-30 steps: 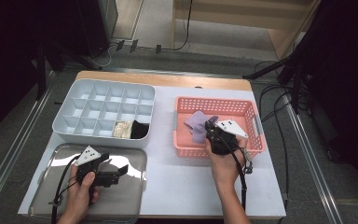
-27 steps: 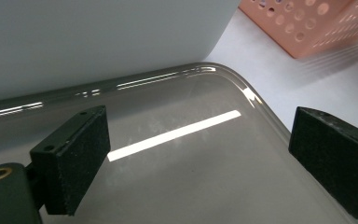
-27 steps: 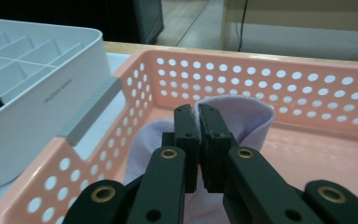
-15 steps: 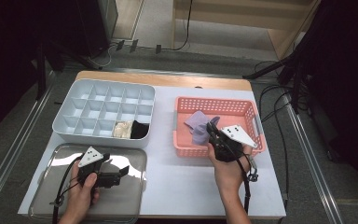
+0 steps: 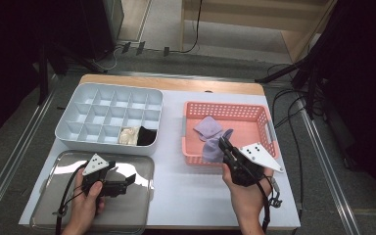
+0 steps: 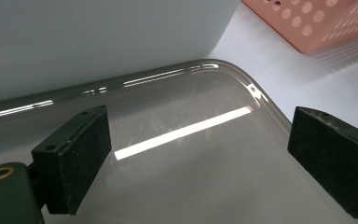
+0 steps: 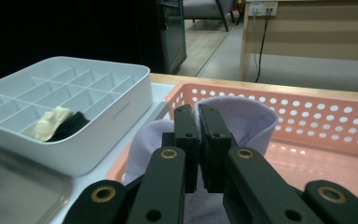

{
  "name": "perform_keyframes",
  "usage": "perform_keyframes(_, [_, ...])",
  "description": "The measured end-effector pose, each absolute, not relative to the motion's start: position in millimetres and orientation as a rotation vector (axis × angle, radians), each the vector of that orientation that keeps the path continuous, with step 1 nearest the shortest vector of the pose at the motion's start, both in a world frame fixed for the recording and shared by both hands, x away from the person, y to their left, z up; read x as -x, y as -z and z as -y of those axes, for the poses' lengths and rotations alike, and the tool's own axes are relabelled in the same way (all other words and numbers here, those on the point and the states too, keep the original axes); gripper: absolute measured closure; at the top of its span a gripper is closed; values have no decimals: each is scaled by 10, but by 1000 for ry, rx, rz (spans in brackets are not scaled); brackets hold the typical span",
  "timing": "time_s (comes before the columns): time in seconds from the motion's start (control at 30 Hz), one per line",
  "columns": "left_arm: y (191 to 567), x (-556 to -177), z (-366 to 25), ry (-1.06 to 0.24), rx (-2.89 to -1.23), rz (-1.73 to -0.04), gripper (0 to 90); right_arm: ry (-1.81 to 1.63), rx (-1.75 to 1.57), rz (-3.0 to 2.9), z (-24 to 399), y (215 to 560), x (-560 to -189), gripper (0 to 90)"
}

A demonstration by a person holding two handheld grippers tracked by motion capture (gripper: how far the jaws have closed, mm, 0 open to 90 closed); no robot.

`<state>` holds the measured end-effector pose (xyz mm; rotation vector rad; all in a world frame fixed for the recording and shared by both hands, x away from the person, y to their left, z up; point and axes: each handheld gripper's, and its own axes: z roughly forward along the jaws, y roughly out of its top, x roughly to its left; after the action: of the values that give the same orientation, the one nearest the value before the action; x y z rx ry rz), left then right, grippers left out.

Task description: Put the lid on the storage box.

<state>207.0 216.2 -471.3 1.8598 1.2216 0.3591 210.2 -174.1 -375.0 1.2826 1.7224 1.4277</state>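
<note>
The task's thing is a soft lilac cloth (image 5: 214, 148), maybe a sock, and it hangs from the right gripper (image 5: 223, 145) at the near left corner of the pink perforated plastic basket (image 5: 267, 117); a second lilac piece (image 5: 207, 127) lies on the basket floor just behind it. I judge this cloth to be very light and limp, so it will fold and swing under its own weight, and it is not fragile and not slippery against the black foam pads. A good place to take it is the edge or cuff, with a small pinch of fabric, as in the right gripper view, where the cloth (image 7: 242, 119) curls up behind the jaw tips. The right tongs are pressed almost fully together, with only a thin fold of the lilac cloth between them. The left gripper (image 5: 131, 179) rests over the shiny steel tray (image 5: 46, 210), and its jaws stand wide apart with nothing between them; its pads (image 6: 77, 158) hover just above the tray surface. Beyond the tray stands the white plastic compartment box (image 5: 78, 105), which has a cream sock (image 5: 128, 135) and a black sock (image 5: 147, 136) in two neighbouring cells of its near row.
</note>
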Motion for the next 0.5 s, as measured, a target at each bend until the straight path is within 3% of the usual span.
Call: perform_keyframes(0.5, [4715,-2070,-2154,-369,-1861,-1216,68,-1413,-1278,-1860,1513,4141,-1698,878])
